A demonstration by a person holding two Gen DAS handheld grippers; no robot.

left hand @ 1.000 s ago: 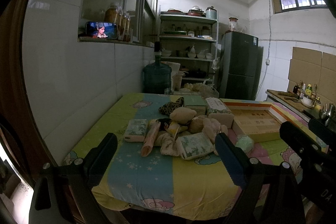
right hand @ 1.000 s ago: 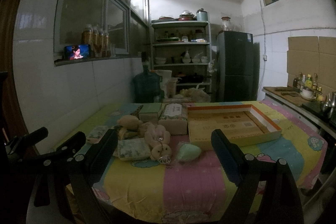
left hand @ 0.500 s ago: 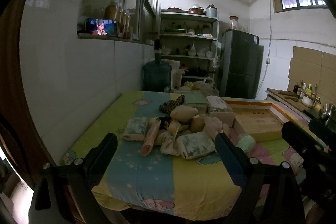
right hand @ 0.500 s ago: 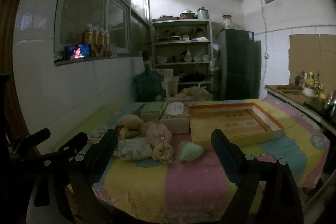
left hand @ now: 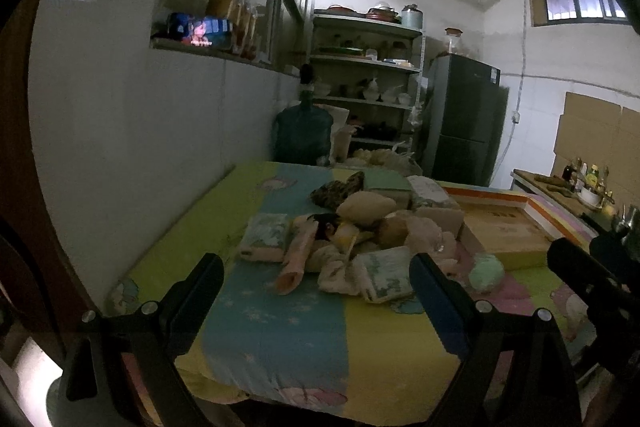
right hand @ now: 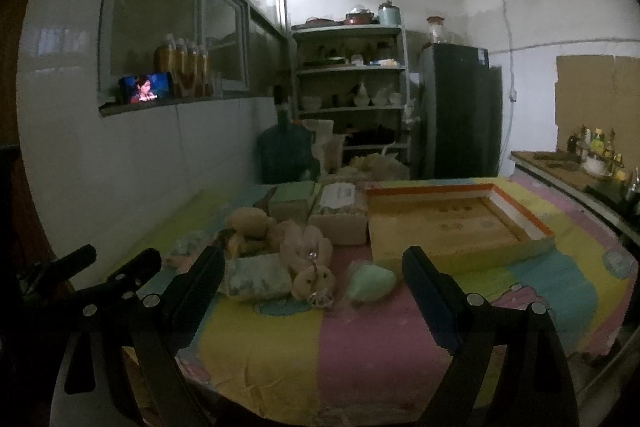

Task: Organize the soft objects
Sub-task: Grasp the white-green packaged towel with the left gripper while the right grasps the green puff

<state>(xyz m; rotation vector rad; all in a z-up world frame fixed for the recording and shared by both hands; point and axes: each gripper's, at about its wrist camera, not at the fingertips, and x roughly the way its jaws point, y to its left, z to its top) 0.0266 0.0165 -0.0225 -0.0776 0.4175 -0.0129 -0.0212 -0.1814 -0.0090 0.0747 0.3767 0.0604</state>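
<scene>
— Since a second ago our views have crept a bit nearer the desk (left hand: 280, 327); do we agree nothing on it has shifted?

— We do. The pile of soft things (left hand: 352, 243) sits mid-desk as before, on the striped cloth, well ahead of both claws.

— How do our claws stand?

— The left claw (left hand: 316, 291) hangs over the near desk edge, fingers wide apart and holding nothing. The right claw (right hand: 312, 283) is the same: spread wide, empty, low over the near edge.

— What do we make out in the pile?

— From the left view, a tan pillow (left hand: 366, 205) lies on top, a floral pack (left hand: 384, 275) at the near side, another floral pack (left hand: 266, 237) to the left, and a pink roll (left hand: 294, 261) leans between them. From the right view, a plush bunny (right hand: 310, 261) lies face toward us beside the near floral pack.

— And the green one?

— The green puff (right hand: 370, 281) lies apart from the pile, on the pink stripe, just in front of the shallow box (right hand: 452, 227). The box has an orange rim and looks empty, though the light is dim.

— Behind the desk?

— A water jug (left hand: 303, 135), shelves (left hand: 364, 83) and a fridge (left hand: 464, 119).
</scene>
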